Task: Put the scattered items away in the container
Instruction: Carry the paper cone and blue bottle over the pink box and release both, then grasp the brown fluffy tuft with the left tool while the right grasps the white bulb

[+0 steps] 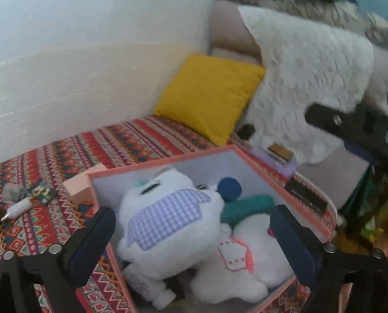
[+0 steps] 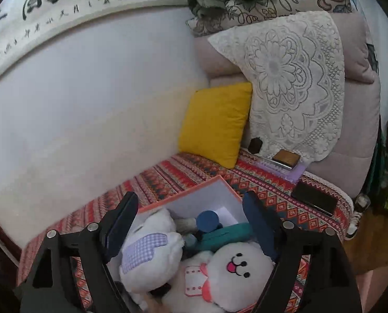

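Sofa cover [image 1: 141, 140]: we are working over the patterned cloth; the box is sitting on it, near the front edge.
Box [image 1: 165, 162]: we are seeing it open and crowded, its pink rim clear all round in the left view.
Plush toys [image 2: 235, 266]: we are finding two white ones [image 1: 168, 216] lying inside the box, filling most of it, with a teal piece [image 1: 246, 206] and a blue cap [image 1: 229, 186] tucked behind them.
Left tongs [image 1: 191, 237]: we are holding them wide and empty above the box.
Right tongs [image 2: 188, 224]: we are holding these wide too, nothing between the fingers, over the same box.
Strays: we are noting a white tube [image 1: 17, 208], a grey lump [image 1: 12, 191] and a dark packet [image 1: 42, 191] lying on the cloth well left of the box; a pink block [image 1: 80, 186] is touching its left wall.
Step, our judgement: we are likely going for the strays next with the left tongs. We are advising closing across the tube's narrow width, lifting clear of the rim, and dropping it into the gap behind the toys so it is not rolling off them.
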The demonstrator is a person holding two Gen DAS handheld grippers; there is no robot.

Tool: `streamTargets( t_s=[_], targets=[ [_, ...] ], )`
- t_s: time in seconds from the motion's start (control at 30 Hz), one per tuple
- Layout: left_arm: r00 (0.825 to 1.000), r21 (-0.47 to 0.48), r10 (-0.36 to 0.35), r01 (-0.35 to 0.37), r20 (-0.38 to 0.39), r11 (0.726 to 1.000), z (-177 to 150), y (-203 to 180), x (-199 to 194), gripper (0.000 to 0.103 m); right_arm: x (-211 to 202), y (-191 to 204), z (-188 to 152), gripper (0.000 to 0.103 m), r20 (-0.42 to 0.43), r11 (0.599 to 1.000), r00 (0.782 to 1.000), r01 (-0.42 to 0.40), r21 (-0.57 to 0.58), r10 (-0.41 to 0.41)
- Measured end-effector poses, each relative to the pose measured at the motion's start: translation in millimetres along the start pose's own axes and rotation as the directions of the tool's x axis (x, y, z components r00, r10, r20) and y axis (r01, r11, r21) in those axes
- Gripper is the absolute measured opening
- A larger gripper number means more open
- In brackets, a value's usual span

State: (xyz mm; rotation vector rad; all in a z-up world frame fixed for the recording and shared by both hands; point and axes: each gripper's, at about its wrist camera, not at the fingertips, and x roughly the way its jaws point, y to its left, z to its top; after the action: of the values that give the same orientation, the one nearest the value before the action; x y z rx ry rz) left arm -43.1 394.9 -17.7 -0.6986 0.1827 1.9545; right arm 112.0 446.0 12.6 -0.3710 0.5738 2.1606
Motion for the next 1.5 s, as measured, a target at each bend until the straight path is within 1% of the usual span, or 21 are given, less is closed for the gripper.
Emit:
streamTargets(
  t_s=[0.13, 0.23, 0.33, 0.47, 0.5, 0.57, 0.63, 0.67, 0.7, 0.73, 0.83, 0.97, 1.1, 1.17, 1.23, 1.27, 1.3, 1.33, 1.37, 1.43, 1.5],
  targets=[
    [0.998, -0.041, 0.056, -0.056, 0.002, 0.998, -16.9, 32.8, -17.2, 0.100, 12.4, 10.3, -1.2, 0.089, 0.008, 1.000, 1.000, -0.025, -0.013, 0.025],
    [0.990, -0.094, 0.135, -0.138, -0.038, 0.986, -49.1, 81.7, -25.3, 0.101, 13.8, 34.0, -2.4, 0.094, 0.014, 0.996, 0.998, -0.061, -0.061, 0.062],
    [0.965, -0.159, 0.225, -0.246, -0.136, 0.956, -92.4, 146.3, -22.9, 0.101, 17.9, 77.9, -17.8, 0.094, -0.031, 0.980, 0.990, -0.140, -0.141, 0.137],
    [0.920, -0.278, 0.304, -0.368, -0.247, 0.887, -152.0, 243.9, -30.7, 0.101, 25.4, 150.0, -54.4, 0.094, -0.123, 0.933, 0.956, -0.287, -0.218, 0.265],
    [0.915, -0.302, 0.311, -0.382, -0.259, 0.873, -159.8, 262.4, -32.7, 0.101, 30.6, 170.4, -67.9, 0.094, -0.168, 0.915, 0.934, -0.347, -0.208, 0.316],
    [0.911, -0.358, 0.308, -0.394, -0.275, 0.846, -169.1, 305.8, -36.8, 0.101, 45.2, 200.3, -91.7, 0.094, -0.254, 0.870, 0.865, -0.474, -0.134, 0.433],
    [0.918, -0.382, 0.296, -0.381, -0.263, 0.842, -164.4, 338.3, -34.1, 0.101, 86.4, 236.3, -122.3, 0.087, -0.402, 0.822, 0.744, -0.568, 0.042, 0.534],
    [0.919, -0.379, 0.299, -0.381, -0.258, 0.844, -160.0, 348.6, -32.2, 0.101, 101.7, 247.0, -131.1, 0.075, -0.440, 0.810, 0.706, -0.579, 0.093, 0.555],
    [0.921, -0.361, 0.296, -0.375, -0.254, 0.854, -152.0, 361.5, -25.6, 0.101, 127.7, 264.0, -144.4, 0.070, -0.488, 0.789, 0.646, -0.591, 0.168, 0.588],
    [0.922, -0.341, 0.293, -0.368, -0.251, 0.865, -144.5, 370.0, -18.1, 0.101, 155.7, 279.7, -157.0, 0.066, -0.529, 0.787, 0.606, -0.572, 0.230, 0.594],
    [0.936, -0.277, 0.249, -0.316, -0.250, 0.907, -119.1, 395.3, 18.5, 0.101, 220.8, 302.6, -182.0, 0.066, -0.565, 0.800, 0.569, -0.473, 0.369, 0.597],
    [0.932, -0.192, 0.233, -0.291, -0.276, 0.937, -91.3, 420.1, 78.8, 0.101, 297.8, 324.5, -214.9, 0.067, -0.590, 0.815, 0.569, -0.320, 0.483, 0.573],
    [0.920, -0.191, 0.229, -0.298, -0.318, 0.935, -83.6, 449.4, 129.9, 0.101, 354.8, 332.1, -234.4, 0.067, -0.595, 0.831, 0.607, -0.225, 0.508, 0.528],
    [0.923, -0.216, 0.221, -0.297, -0.316, 0.930, -82.6, 460.6, 151.4, 0.101, 376.5, 330.1, -243.6, 0.067, -0.583, 0.817, 0.615, -0.189, 0.545, 0.531],
    [0.928, -0.207, 0.248, -0.310, -0.279, 0.928, -78.3, 460.6, 164.9, 0.101, 392.0, 330.3, -244.9, 0.065, -0.516, 0.776, 0.639, -0.215, 0.593, 0.571],
    [0.930, -0.194, 0.247, -0.304, -0.271, 0.933, -76.8, 457.5, 171.0, 0.101, 394.8, 332.3, -244.0, 0.055, -0.508, 0.776, 0.643, -0.227, 0.588, 0.573],
    [0.934, -0.177, 0.242, -0.294, -0.264, 0.939, -75.9, 452.9, 175.5, 0.097, 398.6, 334.3, -241.4, 0.039, -0.507, 0.789, 0.654, -0.239, 0.566, 0.561],
    [0.934, -0.159, 0.248, -0.294, -0.259, 0.942, -74.8, 447.4, 177.9, 0.066, 401.2, 333.9, -240.1, 0.029, -0.515, 0.808, 0.666, -0.236, 0.539, 0.539],
    [0.927, -0.146, 0.259, -0.305, -0.271, 0.941, -73.8, 441.9, 179.6, 0.022, 404.2, 330.8, -240.7, 0.029, -0.509, 0.806, 0.666, -0.251, 0.536, 0.545],
    [0.936, -0.204, 0.217, -0.278, -0.278, 0.939, -74.0, 440.7, 173.7, 0.019, 400.0, 315.5, -236.5, 0.029, -0.491, 0.799, 0.675, -0.257, 0.543, 0.551],
    [0.942, -0.285, 0.191, -0.270, -0.276, 0.920, -78.4, 439.8, 152.5, 0.017, 377.7, 303.2, -220.1, 0.029, -0.471, 0.827, 0.712, -0.282, 0.487, 0.521]
  ],
)
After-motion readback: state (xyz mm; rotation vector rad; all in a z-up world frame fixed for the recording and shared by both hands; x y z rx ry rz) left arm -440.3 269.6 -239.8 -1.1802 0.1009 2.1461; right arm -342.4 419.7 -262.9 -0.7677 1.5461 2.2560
